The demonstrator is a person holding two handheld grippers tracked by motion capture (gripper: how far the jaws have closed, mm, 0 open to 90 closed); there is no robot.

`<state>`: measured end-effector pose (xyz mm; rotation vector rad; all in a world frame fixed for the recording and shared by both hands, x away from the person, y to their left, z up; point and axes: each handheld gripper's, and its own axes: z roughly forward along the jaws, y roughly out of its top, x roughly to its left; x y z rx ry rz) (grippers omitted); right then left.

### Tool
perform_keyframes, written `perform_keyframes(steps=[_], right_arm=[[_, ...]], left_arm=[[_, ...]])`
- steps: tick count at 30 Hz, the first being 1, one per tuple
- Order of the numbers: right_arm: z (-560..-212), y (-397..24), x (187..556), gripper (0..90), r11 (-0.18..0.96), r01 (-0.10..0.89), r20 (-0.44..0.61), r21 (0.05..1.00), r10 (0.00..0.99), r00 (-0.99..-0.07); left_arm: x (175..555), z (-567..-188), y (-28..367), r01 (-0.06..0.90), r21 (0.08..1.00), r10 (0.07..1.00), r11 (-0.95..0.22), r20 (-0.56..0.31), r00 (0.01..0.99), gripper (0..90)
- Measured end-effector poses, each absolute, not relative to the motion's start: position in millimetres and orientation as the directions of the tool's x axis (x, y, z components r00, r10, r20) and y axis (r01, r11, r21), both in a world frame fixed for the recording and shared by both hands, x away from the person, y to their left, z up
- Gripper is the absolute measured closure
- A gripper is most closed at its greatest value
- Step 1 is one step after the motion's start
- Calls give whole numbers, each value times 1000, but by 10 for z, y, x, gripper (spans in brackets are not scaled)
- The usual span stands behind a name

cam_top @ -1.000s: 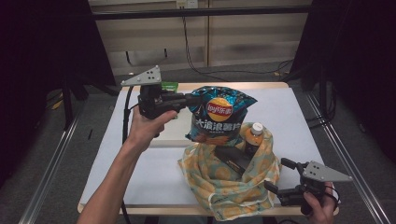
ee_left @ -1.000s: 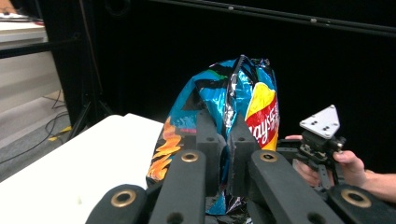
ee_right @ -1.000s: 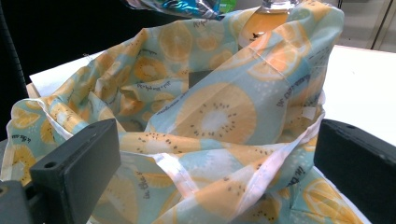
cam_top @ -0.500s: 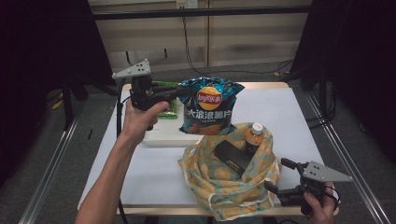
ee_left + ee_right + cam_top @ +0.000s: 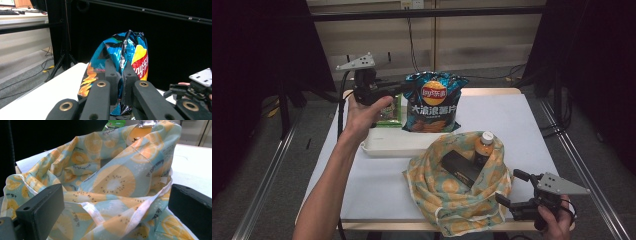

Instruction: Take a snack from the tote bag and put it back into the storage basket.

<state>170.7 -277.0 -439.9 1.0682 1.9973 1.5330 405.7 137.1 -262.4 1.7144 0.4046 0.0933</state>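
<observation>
Blue foil crisp bag [image 5: 432,102], pinched at one crinkled edge by the clenched left gripper [image 5: 406,88], hung above the white tray [image 5: 387,143]; thin foil might slip, while the right gripper [image 5: 507,187], jaws spread, flanked the fruit-print cloth bag [image 5: 455,196].

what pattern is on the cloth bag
Orange and kiwi slices on pale blue cloth bag, clearest in the right gripper view.

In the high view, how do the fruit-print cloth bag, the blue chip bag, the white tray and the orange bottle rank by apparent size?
1. Fruit-print cloth bag, clearly largest.
2. Blue foil chip bag and white rectangular tray: unsure, because the tray is partly hidden.
3. Orange drink bottle, smallest; mostly inside the cloth bag.
</observation>
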Motion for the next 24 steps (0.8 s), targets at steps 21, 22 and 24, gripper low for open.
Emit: perform_keyframes(steps=[21, 22, 24], right_arm=[[-4405, -2779, 1714, 0, 99, 326, 140, 940, 761, -634], [-4406, -2777, 1714, 0, 98, 327, 142, 940, 759, -635], [-4407, -2776, 1716, 0, 100, 330, 142, 939, 760, -634]], left_arm=[[4544, -2922, 1364, 258, 958, 393, -124, -192, 899, 867], [4565, -2941, 1362, 261, 957, 395, -129, -192, 898, 866], [4604, -2989, 1362, 252, 958, 389, -135, -183, 903, 866]])
